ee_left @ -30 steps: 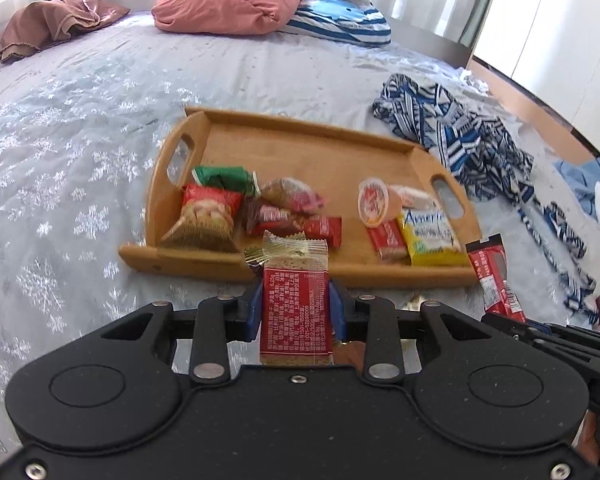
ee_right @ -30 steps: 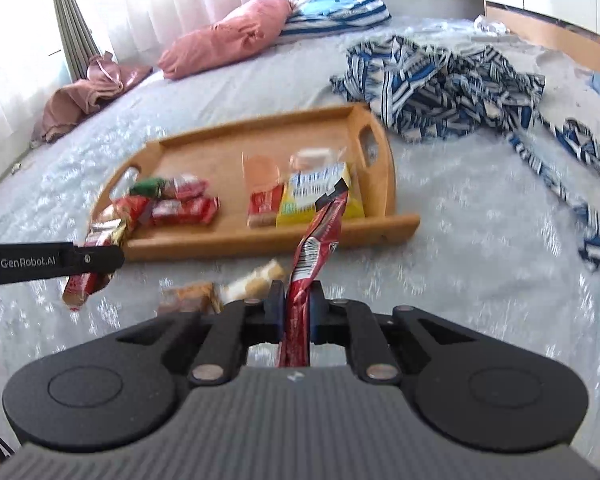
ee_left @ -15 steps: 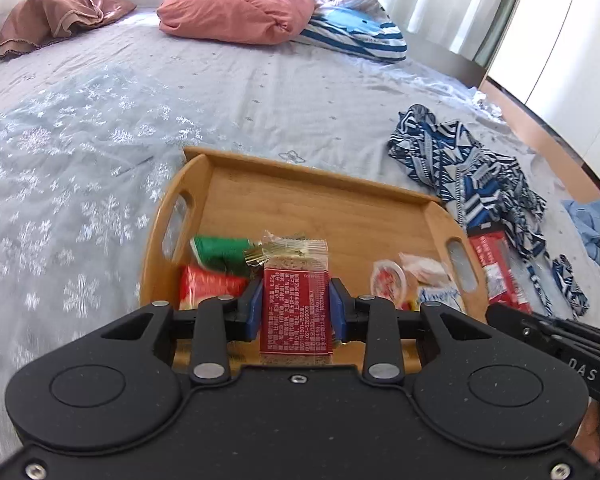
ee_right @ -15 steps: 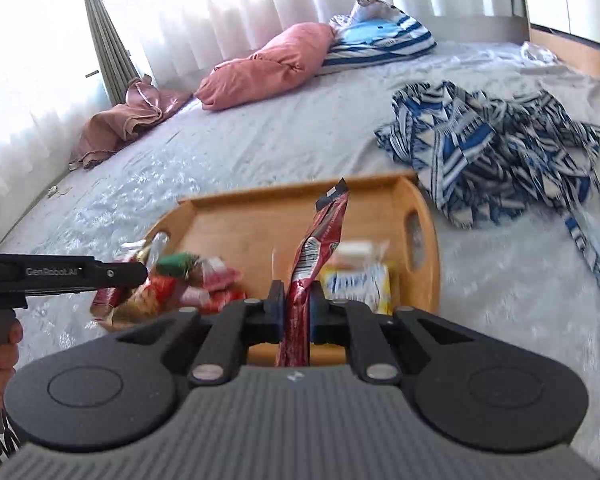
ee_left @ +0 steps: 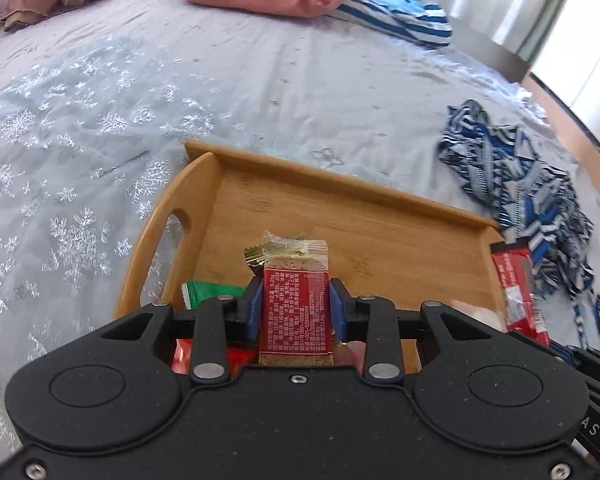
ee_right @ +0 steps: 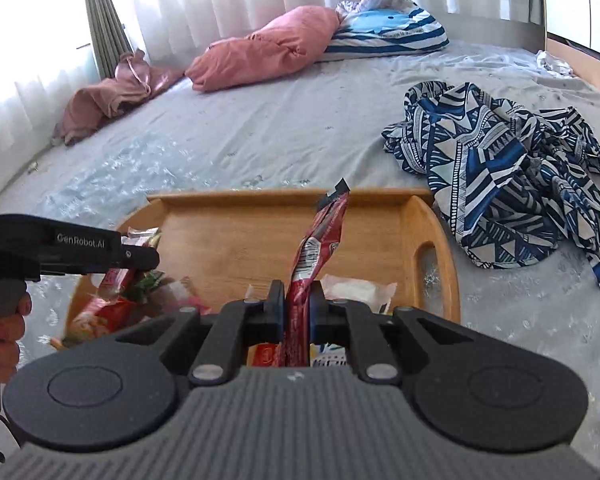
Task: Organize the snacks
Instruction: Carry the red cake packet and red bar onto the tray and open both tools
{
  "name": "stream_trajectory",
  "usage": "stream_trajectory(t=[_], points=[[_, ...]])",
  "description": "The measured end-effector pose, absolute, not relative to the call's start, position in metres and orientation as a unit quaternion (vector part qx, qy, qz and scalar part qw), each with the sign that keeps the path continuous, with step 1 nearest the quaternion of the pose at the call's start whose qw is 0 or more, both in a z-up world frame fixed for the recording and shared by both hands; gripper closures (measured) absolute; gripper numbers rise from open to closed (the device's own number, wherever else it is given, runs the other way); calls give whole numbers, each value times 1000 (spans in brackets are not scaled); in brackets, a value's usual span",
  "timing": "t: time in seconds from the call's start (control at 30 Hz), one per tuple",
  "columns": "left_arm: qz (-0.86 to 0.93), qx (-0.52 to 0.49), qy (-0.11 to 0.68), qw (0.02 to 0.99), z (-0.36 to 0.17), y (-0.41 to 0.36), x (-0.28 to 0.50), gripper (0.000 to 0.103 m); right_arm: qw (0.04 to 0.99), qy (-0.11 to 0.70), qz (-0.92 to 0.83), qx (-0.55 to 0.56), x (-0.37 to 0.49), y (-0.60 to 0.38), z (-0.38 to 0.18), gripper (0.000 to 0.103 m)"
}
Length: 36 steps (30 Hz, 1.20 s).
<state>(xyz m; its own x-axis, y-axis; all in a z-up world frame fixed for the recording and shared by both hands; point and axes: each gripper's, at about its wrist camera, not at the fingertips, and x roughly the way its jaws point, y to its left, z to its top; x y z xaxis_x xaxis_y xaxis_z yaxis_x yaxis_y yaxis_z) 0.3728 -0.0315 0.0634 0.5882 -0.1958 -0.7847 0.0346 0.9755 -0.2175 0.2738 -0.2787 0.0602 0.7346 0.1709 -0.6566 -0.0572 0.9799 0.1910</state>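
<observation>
Grey snowflake bedspread point(ee_left: 80, 128) fills the scene, and nearest us both tongs are loaded. Left tongs point(ee_left: 296, 308) clamp a red-labelled cracker bar point(ee_left: 296, 304), upright, long axis pointing away along the fingers. Right tongs point(ee_right: 298, 312) pinch a slim red stick pack point(ee_right: 320, 248), standing tall and leaning slightly right. Just beyond and below both sits the wooden tray point(ee_left: 360, 208), with snacks piled along its near edge: a green packet point(ee_left: 208, 292) on the left, a clear-wrapped pastry point(ee_right: 356, 290) on the right. Open tray floor lies straight ahead of each held snack, so I'd judge a short lowering lands both. Past the tray's right end, a blue patterned garment point(ee_right: 500, 168); at the bed's far edge, a pink pillow point(ee_right: 268, 48).
</observation>
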Motion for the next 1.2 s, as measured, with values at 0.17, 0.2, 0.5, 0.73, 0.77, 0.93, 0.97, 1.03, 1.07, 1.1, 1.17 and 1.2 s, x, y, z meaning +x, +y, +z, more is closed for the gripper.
stream_trajectory(t=[0.17,0.2,0.5,0.73,0.77,0.93,0.97,1.03,1.07,1.1,1.17,1.2], points=[[-47,-79,452,887,56,-33,394,71,924,369,53,85,292,-285,49,89],[-45,-77,453,887,54,-33,397,71,923,371,56,85,295,-285,47,89],[-40,-61,456,887,47,-36,411,71,916,387,61,90,308,-282,30,89],[-42,-54,458,886,42,-39,414,71,915,386,63,95,310,-283,27,89],[-41,-55,459,886,41,-39,414,71,915,386,63,97,310,-283,27,89],[-38,-46,462,885,37,-40,413,71,916,383,63,98,308,-283,27,76],[-38,-45,463,885,37,-40,413,71,917,382,62,97,307,-282,28,71],[-37,-44,464,884,36,-39,414,71,919,380,62,91,306,-281,29,71],[-36,-44,465,884,35,-38,414,71,919,378,61,88,305,-281,30,71],[-36,-44,466,883,35,-38,414,71,920,378,60,86,304,-281,30,71],[-35,-43,466,883,34,-37,414,71,920,377,58,85,304,-281,31,68],[-35,-42,466,883,33,-37,414,71,920,377,58,85,303,-281,32,66]])
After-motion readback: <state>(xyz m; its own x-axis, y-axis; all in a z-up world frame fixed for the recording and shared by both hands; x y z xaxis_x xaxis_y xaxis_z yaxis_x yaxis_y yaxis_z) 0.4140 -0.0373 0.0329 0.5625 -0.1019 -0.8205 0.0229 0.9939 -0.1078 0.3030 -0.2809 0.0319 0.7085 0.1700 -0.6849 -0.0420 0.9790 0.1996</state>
